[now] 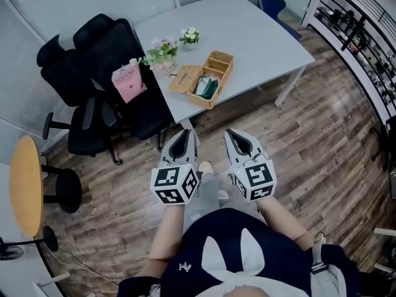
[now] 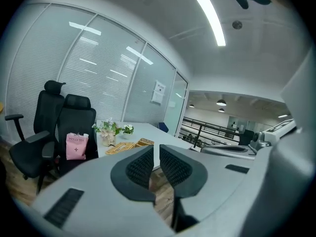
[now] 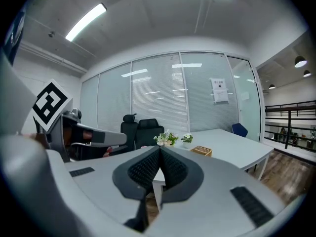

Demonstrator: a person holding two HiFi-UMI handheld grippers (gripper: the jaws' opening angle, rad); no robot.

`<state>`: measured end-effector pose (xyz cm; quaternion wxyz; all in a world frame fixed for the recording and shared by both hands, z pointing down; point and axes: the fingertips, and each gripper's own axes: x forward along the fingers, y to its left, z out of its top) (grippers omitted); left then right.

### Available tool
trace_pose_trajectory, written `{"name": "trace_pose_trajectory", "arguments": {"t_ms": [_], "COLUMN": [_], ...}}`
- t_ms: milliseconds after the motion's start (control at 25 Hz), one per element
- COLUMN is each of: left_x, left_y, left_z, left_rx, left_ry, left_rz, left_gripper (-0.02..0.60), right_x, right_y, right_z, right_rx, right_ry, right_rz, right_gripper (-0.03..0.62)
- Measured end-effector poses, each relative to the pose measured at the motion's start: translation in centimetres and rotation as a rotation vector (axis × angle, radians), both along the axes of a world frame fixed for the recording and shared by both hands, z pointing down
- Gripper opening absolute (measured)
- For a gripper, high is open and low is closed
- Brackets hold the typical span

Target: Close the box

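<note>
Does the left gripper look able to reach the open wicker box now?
Probably not yet: left gripper hangs short of the table, the wicker box lies farther on; nothing blocks the way.

One white table (image 1: 247, 36) carries one open wicker box (image 1: 219, 57) by its near edge and two pots of flowers (image 1: 162, 49) (image 1: 190, 36) along its left edge. Two black office chairs (image 1: 65, 73) (image 1: 108, 39) stand just off that left edge. One pink bag (image 1: 129, 82) sits on the chair closest to the table. One blue chair (image 1: 272, 2) stands at the far corner. One round wooden table (image 1: 26, 184) stands well apart. There are two grippers, a left gripper (image 1: 183, 135) and a right gripper (image 1: 234, 135).
</note>
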<state>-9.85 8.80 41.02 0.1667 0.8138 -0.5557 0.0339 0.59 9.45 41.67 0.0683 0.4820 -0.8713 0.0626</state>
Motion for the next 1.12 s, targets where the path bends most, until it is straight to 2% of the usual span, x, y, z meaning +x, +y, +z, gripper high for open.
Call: {"name": "trace_pose_trajectory", "arguments": {"t_ms": [160, 280, 440, 800, 1120], "left_x": [-0.5, -0.9, -1.4, -1.7, -2.7], "left_y": [-2.0, -3.5, -5.3, -10.0, -13.7], "left_z": [0.0, -0.1, 0.1, 2.0, 3.8], "left_rx": [0.0, 0.001, -0.007, -0.084, -0.145], "left_ry": [0.002, 0.016, 0.018, 0.063, 0.094], "left_rz": [-0.006, -0.005, -0.002, 0.025, 0.021], "left_gripper": [0.041, 0.118, 0.164, 0.219, 0.225], "right_x": [-0.2, -0.4, -0.7, -1.2, -1.1], "right_y": [-1.8, -3.4, -5.2, -9.1, -12.7], "right_z": [0.4, 0.6, 0.9, 1.4, 2.2], "right_rx": [-0.017, -0.031, -0.042, -0.066, -0.096], "right_ry": [-0.002, -0.008, -0.008, -0.005, 0.002], "right_rz": [0.003, 0.008, 0.009, 0.007, 0.023], "right_gripper": [0.005, 0.005, 0.005, 0.005, 0.005]}}
